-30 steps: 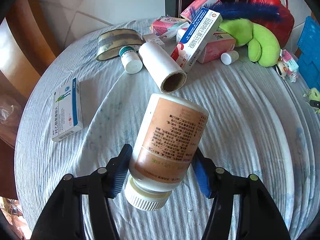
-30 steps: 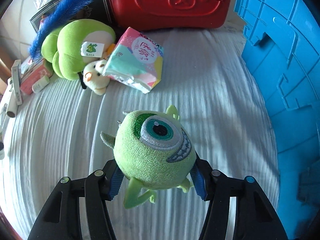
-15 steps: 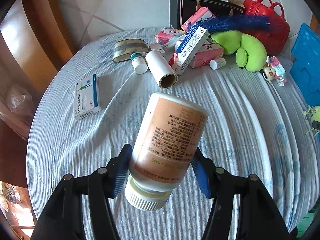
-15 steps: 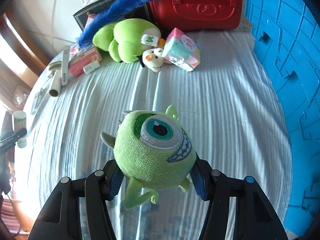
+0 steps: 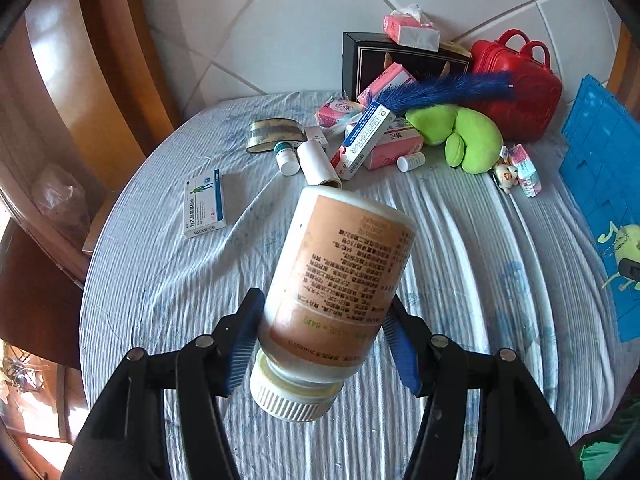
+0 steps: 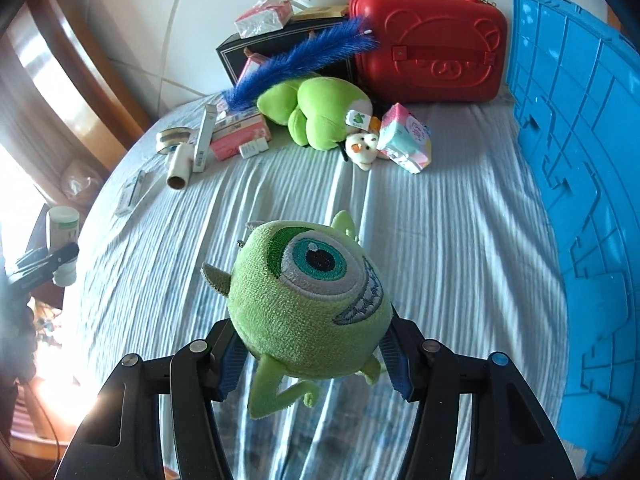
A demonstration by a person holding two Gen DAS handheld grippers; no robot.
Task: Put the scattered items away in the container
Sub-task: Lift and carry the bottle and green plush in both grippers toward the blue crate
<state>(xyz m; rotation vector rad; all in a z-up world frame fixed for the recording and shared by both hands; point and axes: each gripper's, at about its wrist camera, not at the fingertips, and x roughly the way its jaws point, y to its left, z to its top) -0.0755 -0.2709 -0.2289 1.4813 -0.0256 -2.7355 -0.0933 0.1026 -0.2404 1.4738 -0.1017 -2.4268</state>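
Left tool (image 5: pixel 324 348) grips a capped white pill bottle (image 5: pixel 336 280); right tool (image 6: pixel 310 362) grips a green one-eyed plush (image 6: pixel 308 300); next, carry both to the blue plastic crate (image 6: pixel 580 160) at the worktop's (image 6: pixel 440 220) right edge.

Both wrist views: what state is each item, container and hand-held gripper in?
Left hand-held gripper: shut on pill bottle.
Pill bottle: capped, held off the table, cap toward the camera.
Right hand-held gripper: shut on one-eyed plush.
One-eyed plush: held above the cloth.
Blue crate: its panelled side faces the table.
Red case: closed, upright.
Paper roll: lying on its side.
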